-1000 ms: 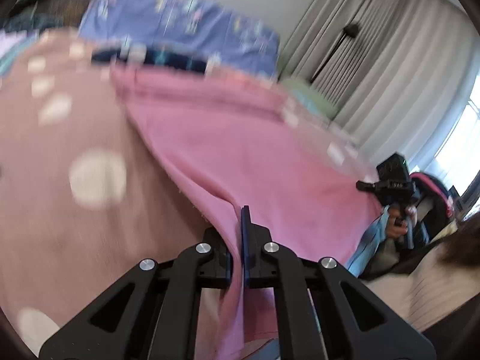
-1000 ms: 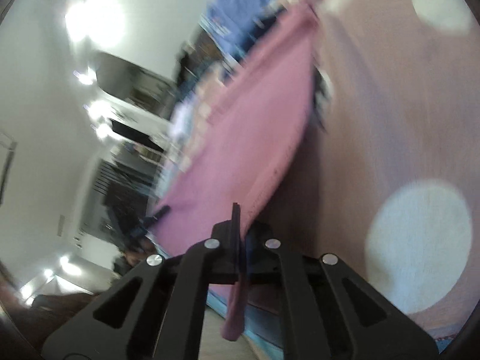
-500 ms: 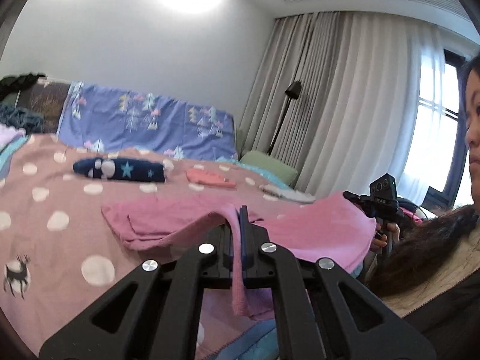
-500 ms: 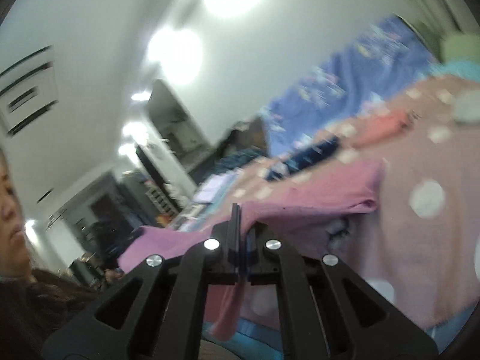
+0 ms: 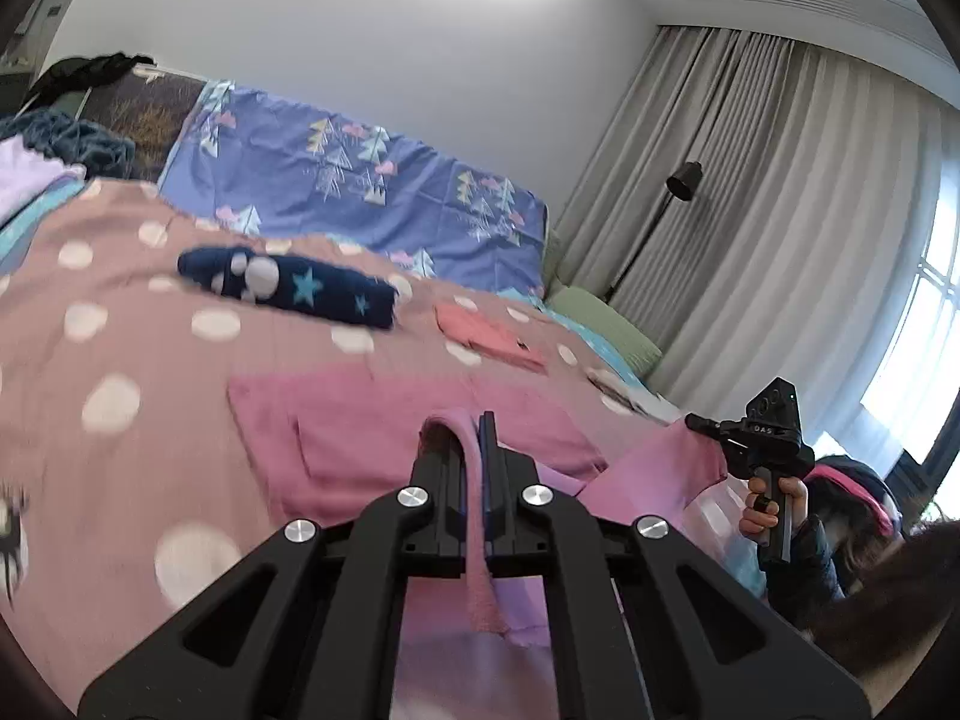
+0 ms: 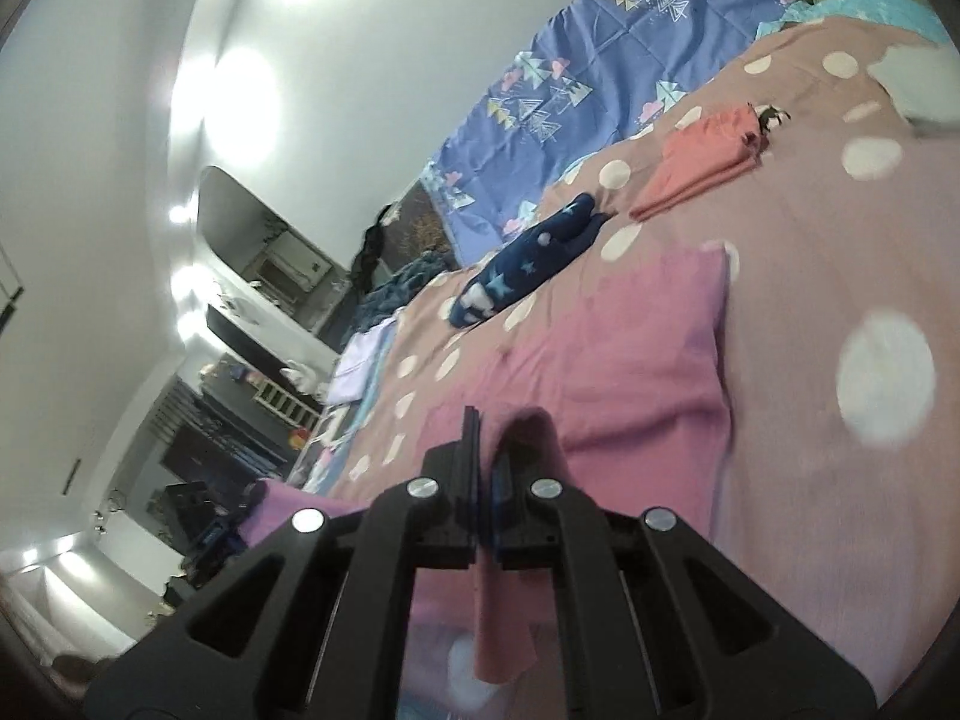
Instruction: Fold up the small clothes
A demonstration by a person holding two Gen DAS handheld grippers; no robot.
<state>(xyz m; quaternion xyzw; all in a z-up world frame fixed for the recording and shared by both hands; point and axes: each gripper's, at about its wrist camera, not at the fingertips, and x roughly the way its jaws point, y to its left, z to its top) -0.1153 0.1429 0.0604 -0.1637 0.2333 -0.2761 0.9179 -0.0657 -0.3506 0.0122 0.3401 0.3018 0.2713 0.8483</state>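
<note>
Low in each frame, the left gripper (image 5: 470, 450) and right gripper (image 6: 487, 450) each pinch the pink garment (image 5: 420, 426). It drapes over the polka-dot bed (image 5: 120, 360).

Grey curtains (image 5: 750, 210), black floor lamp (image 5: 684, 180), green pillow (image 5: 606, 330), purple tree-print sheet (image 5: 360, 180) against the wall.

Open bedspread (image 5: 90, 432) lies to the left of the pink garment (image 5: 384, 438) and to its right in the right wrist view — bare dotted cover with room to pass. Beyond the pink cloth, a navy star-print piece (image 5: 300, 288) and a folded coral piece (image 5: 486, 336) block the far side; they seem to lie apart, with a lane of bedspread between. Past them rises the blue pillow (image 5: 360, 192).
</note>
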